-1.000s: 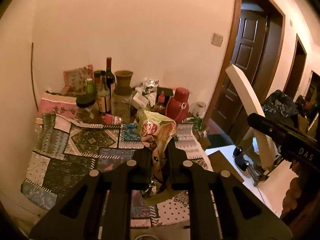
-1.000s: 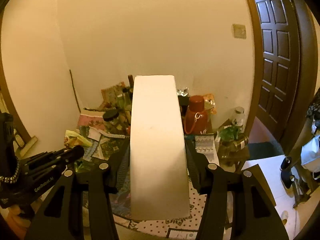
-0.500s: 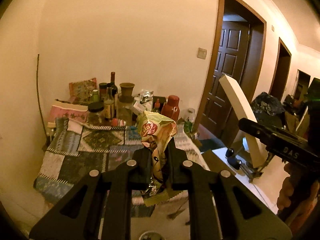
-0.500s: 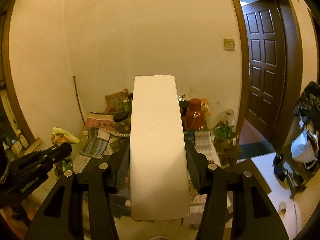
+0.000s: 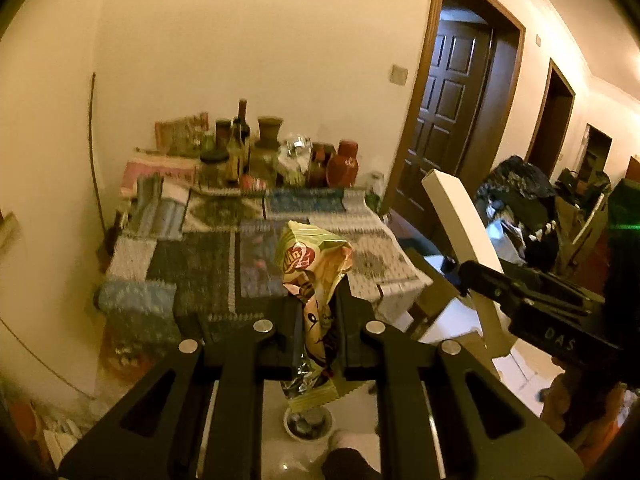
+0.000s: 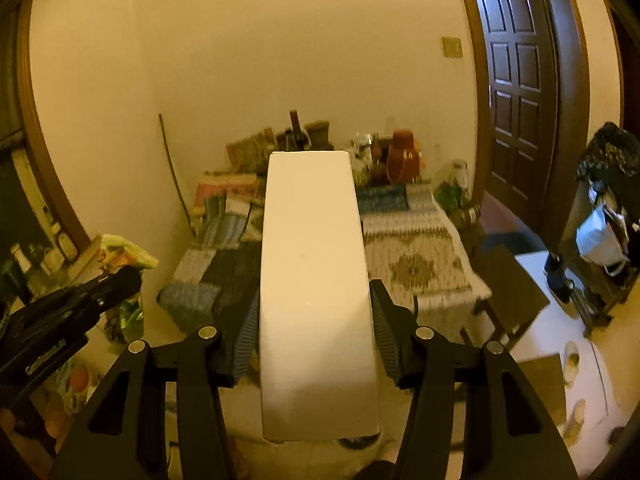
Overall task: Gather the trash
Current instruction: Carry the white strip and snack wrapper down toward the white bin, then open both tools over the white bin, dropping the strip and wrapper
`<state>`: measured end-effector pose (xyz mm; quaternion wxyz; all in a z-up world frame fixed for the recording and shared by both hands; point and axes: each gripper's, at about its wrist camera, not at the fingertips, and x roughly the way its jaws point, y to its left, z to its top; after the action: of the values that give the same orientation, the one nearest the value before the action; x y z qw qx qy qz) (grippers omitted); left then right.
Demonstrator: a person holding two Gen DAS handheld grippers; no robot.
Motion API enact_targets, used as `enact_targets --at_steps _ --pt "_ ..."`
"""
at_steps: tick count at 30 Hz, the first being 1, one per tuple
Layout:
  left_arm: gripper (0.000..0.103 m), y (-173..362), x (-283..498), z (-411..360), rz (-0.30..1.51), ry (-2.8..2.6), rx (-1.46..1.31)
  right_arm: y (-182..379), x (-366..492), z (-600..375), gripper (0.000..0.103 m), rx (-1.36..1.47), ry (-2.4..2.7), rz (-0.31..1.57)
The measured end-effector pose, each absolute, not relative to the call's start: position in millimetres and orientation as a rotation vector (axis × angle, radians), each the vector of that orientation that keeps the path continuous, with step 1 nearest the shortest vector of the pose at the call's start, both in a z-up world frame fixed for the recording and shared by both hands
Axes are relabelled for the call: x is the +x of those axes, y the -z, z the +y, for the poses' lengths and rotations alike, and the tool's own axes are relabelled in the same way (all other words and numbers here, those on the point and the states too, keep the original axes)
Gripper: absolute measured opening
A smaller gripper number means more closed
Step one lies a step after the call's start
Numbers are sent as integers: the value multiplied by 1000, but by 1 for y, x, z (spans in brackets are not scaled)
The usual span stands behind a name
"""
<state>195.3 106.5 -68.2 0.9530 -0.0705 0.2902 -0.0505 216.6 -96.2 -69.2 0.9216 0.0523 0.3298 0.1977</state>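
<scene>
**Both claws loaded, trash in carry away from the surface**

The left claw (image 5: 318, 322) is clamped on a crumpled snack wrapper (image 5: 314, 280), held upright between its pads. The right claw (image 6: 314, 320) grips a long white box (image 6: 316, 280) by its sides, the box jutting forward. Both point somewhat downward over floor, side by side. The patchwork-covered surface (image 5: 208, 256) lies beyond, near. Judged step: transport. Next comes finding a bin, none visible here, and releasing over it.
</scene>
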Motion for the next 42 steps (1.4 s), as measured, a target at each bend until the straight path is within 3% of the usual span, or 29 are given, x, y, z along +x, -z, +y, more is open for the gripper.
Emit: enact_targets --at_steps 14,22,31,37,38,40,42 --pt "12 162 208 98 803 78 -192 143 208 -107 49 44 -377 915" --pt "12 274 244 85 963 29 -258 245 227 -109 49 15 -406 1069" --pt "12 430 274 77 1141 -24 -320 402 247 -106 49 -77 -449 1259" --pt "12 510 286 86 1210 -52 -355 482 259 -88 50 -105 -530 1299" --pt "12 519 288 87 1220 -53 -356 490 260 -87 53 -104 -536 1300" --pt "12 539 293 87 1243 -52 -344 510 265 -82 68 -103 -532 1317" --pt "12 553 298 85 1257 -49 -330 528 268 -80 69 -99 -506 1333"
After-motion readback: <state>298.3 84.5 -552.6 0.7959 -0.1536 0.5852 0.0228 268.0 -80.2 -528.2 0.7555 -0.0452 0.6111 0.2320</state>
